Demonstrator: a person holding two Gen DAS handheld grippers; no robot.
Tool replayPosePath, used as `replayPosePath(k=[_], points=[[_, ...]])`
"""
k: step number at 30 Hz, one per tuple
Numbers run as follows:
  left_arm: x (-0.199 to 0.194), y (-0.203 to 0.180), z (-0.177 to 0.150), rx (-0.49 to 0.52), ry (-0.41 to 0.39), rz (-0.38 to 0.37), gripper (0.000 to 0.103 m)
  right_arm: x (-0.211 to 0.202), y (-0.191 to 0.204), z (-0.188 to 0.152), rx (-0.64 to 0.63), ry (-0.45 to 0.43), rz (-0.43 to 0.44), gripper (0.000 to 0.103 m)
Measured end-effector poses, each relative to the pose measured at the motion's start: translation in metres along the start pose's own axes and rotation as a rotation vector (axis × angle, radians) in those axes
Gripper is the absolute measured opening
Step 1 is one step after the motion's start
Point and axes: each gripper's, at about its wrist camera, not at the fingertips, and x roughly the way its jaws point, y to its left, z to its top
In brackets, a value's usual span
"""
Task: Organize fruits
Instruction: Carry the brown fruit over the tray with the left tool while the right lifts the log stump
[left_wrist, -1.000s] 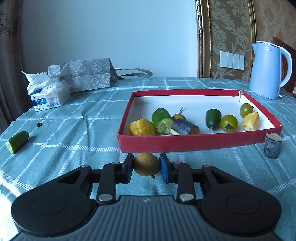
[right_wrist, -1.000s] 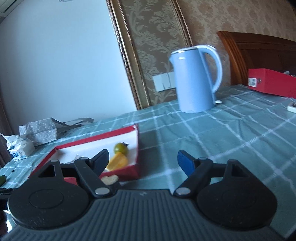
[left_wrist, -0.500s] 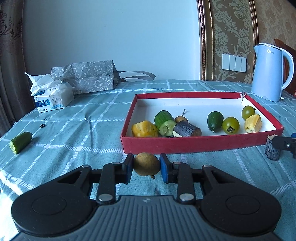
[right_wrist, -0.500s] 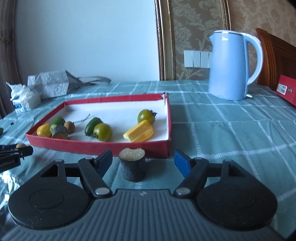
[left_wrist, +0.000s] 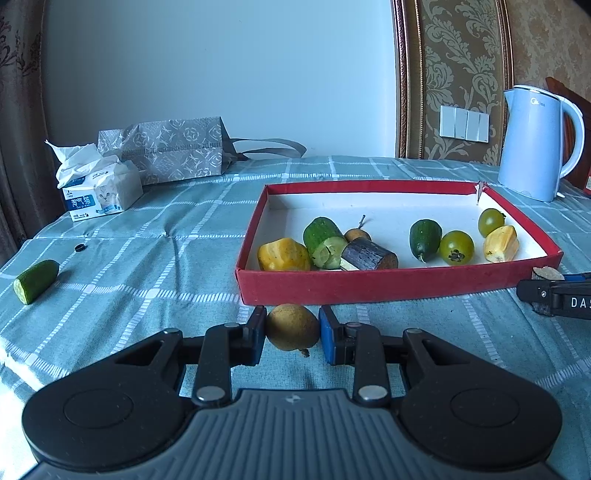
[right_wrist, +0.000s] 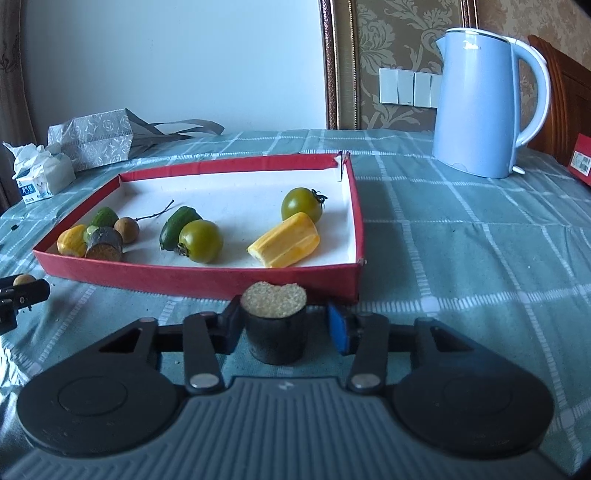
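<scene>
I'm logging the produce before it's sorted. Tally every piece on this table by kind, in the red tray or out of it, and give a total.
Cucumber pieces: 3
Green tomatoes: 2
Yellow fruit pieces: 2
Sugarcane pieces: 2
Longans: 2
Total: 11

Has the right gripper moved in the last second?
Yes. The right gripper swung left from facing the kettle to the red tray's near right corner, closing around the sugarcane piece.
</scene>
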Motion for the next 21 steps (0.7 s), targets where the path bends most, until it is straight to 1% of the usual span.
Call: replayPosePath(k=[8,21], points=[[0.0,0.002,0.0,-0.007,0.002,0.002,0.029,-0.004,0.001,-0.001,0.008,-0.018,-0.01,0.032],[0.0,0.001,0.0,-0.006,0.005,0.006,0.029,-0.014,0.007,-0.002,0.014,-0.061,0.006,0.032]])
